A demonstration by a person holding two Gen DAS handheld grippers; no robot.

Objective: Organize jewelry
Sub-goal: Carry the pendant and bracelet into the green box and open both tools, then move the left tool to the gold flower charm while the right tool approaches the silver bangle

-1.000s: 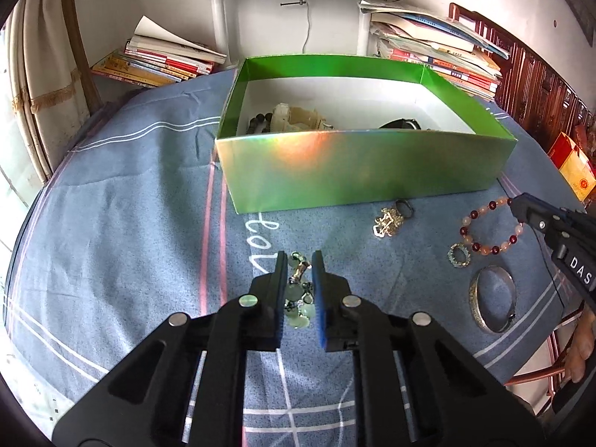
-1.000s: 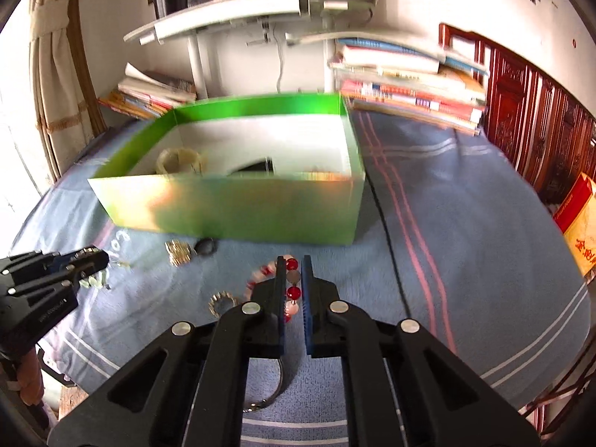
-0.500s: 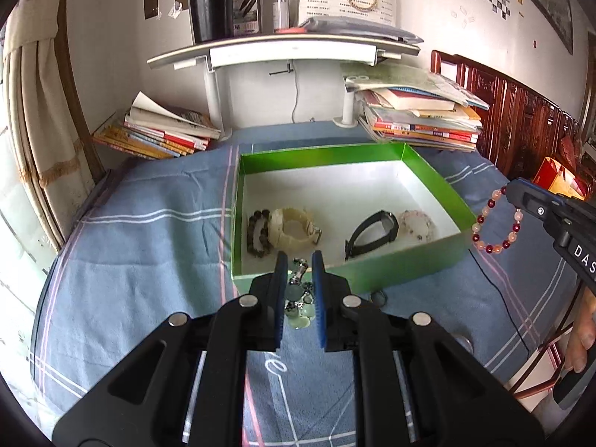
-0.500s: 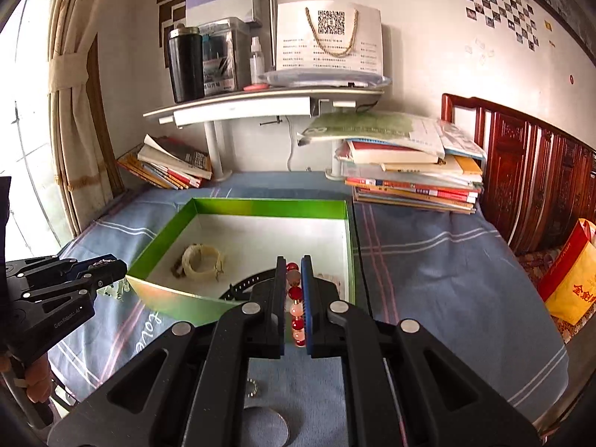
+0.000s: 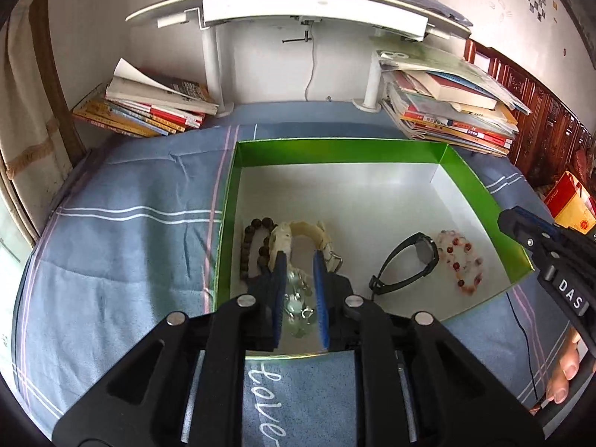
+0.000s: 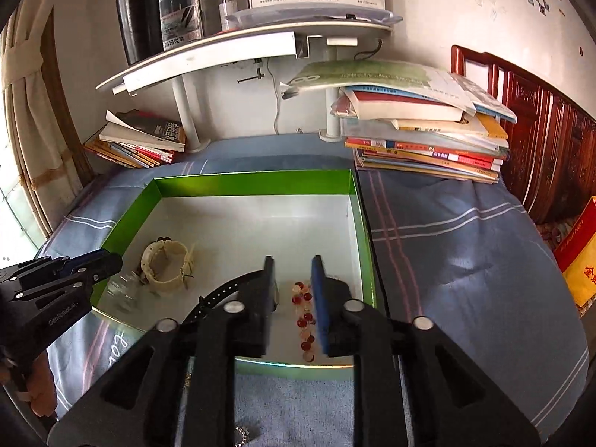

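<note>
A green box (image 5: 337, 146) with a white floor stands on the blue cloth, seen too in the right wrist view (image 6: 253, 180). My left gripper (image 5: 299, 260) is open above its near left corner; a pale green bead piece (image 5: 296, 303) lies loose on the box floor between the fingers. My right gripper (image 6: 291, 264) is open above the near right corner, over a red and pink bead bracelet (image 6: 304, 316), also visible from the left wrist (image 5: 460, 266). Inside too are a dark bead bracelet (image 5: 253, 242), a cream watch (image 6: 165, 266) and a black watch (image 5: 408, 264).
Book stacks lie at the back left (image 5: 145, 110) and back right (image 6: 424, 138) under a white shelf (image 6: 238, 48). A silver ring (image 6: 242, 434) lies on the cloth before the box. A wooden chair (image 6: 551, 126) stands on the right.
Both grippers carried their pieces from the cloth up over the box and opened. The green bead piece and the red bracelet now lie in the box.
</note>
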